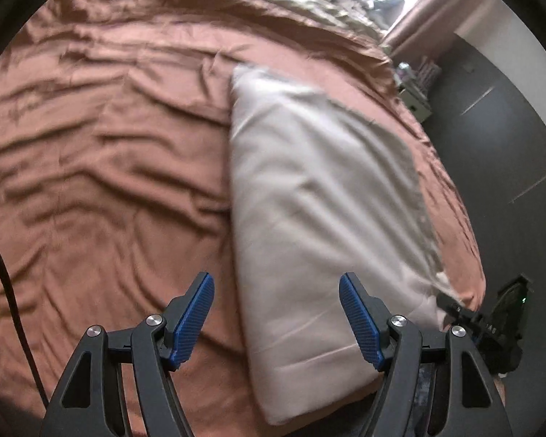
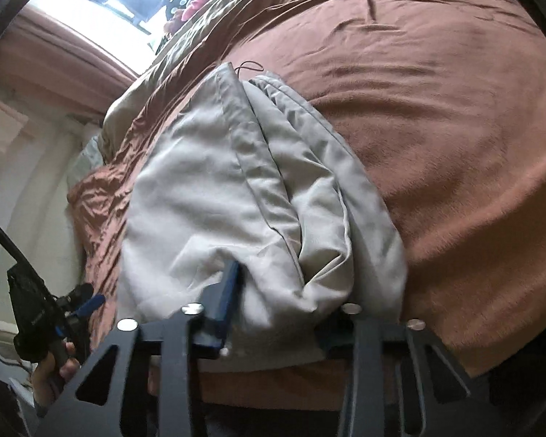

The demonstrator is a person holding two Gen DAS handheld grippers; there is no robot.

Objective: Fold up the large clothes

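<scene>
One hand-held gripper [image 2: 273, 313] pinches grey garment [image 2: 214, 196] edge.

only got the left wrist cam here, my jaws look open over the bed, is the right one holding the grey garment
Observer: Yes. In the right wrist view the right gripper is clamped on the near edge of the grey garment, cloth bunched between its fingers.
Operator: is it folded flat on that side
Observer: No. That view shows it folded in loose, rumpled layers, with a thin dark cord at its far end.
Operator: where's my gripper from there
Observer: The left gripper sits off the garment's left side, open and empty, the hand holding it visible below.
</scene>
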